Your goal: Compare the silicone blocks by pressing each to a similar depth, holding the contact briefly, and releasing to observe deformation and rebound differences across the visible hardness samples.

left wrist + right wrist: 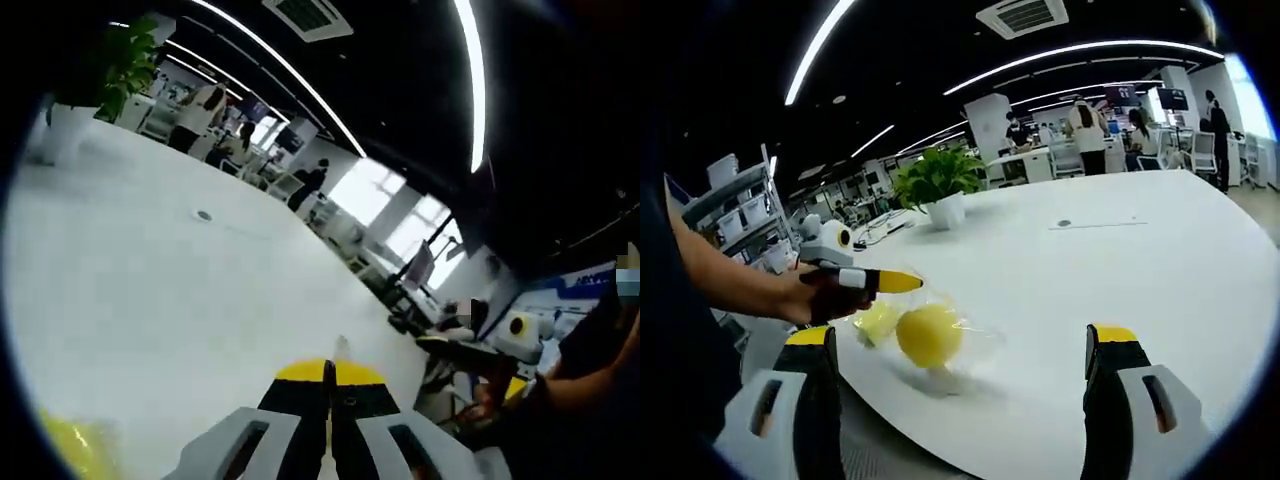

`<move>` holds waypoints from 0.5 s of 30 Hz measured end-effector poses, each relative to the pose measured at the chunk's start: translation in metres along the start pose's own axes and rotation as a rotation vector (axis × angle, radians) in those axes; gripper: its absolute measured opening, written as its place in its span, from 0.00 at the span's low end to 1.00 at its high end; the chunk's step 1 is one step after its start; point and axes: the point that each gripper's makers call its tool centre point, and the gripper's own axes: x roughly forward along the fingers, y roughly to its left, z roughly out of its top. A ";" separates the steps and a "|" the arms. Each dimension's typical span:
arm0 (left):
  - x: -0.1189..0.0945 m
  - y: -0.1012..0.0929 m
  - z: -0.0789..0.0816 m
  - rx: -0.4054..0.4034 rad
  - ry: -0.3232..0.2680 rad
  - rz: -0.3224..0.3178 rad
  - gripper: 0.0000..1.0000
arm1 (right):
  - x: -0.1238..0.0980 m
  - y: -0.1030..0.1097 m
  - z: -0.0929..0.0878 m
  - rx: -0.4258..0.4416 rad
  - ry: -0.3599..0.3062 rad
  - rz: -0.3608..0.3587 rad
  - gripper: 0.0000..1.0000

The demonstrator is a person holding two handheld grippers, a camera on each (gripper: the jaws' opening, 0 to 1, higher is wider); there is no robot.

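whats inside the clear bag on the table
The clear bag on the white table holds a round yellow block and a paler yellow piece beside it. The wrinkled plastic and left gripper hide anything else.

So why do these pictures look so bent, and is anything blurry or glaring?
Left gripper view: the fisheye lens curves the ceiling lights into arcs, the windows blow out white, and the whole picture is soft. Right gripper view: sharper, though the white table bulges; the yellow ball in clear wrapping throws a soft shadow, and the potted plant stays crisp.
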 end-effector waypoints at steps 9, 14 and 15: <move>0.009 0.036 -0.004 0.002 0.033 0.098 0.00 | 0.002 -0.001 -0.001 0.009 0.001 0.008 0.96; 0.013 0.052 -0.007 -0.041 0.044 0.133 0.00 | 0.004 0.001 -0.004 -0.004 0.011 0.013 0.96; 0.015 0.052 -0.009 -0.035 0.054 0.138 0.00 | 0.005 0.000 -0.005 -0.006 0.014 0.012 0.96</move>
